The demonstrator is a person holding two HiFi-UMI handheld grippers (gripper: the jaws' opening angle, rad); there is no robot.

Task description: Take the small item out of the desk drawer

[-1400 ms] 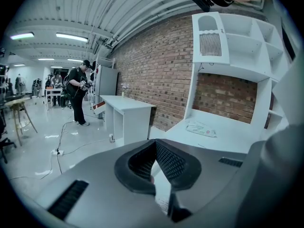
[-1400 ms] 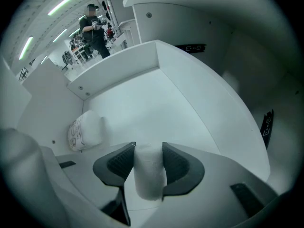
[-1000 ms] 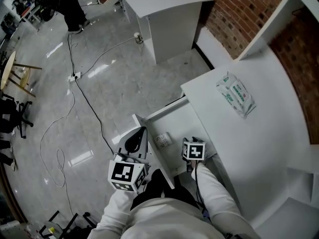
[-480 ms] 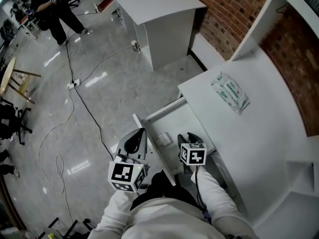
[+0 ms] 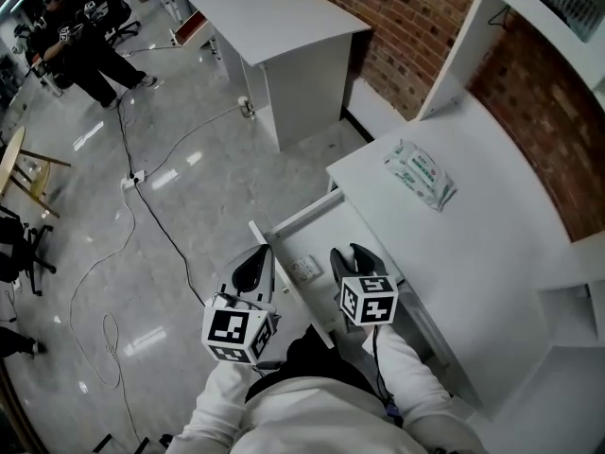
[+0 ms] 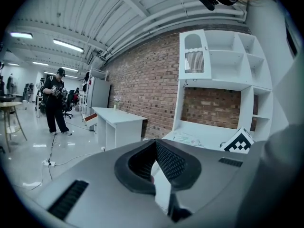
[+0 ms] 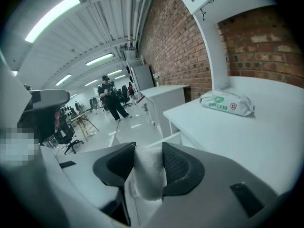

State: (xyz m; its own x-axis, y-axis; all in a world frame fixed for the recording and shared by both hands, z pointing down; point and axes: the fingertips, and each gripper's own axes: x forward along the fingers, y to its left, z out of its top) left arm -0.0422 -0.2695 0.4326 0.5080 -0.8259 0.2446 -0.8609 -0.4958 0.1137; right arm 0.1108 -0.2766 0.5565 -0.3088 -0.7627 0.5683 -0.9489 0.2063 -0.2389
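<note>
My right gripper is lifted over the open desk drawer, and its jaws are shut on a small white soft packet. In the right gripper view the packet stands upright between the two dark pads. A small flat white item lies on the drawer floor. My left gripper sits at the drawer's front panel. Its pads look closed together, with only a thin white sliver behind them.
The white desk top carries a pack of wipes at the back, also seen in the right gripper view as the pack. Brick wall and a white shelf unit stand behind. Another desk, floor cables and a person are to the left.
The right gripper has risen out of the drawer and come nearer the camera. The left gripper has stayed at the drawer front. The head view has tilted further forward.
</note>
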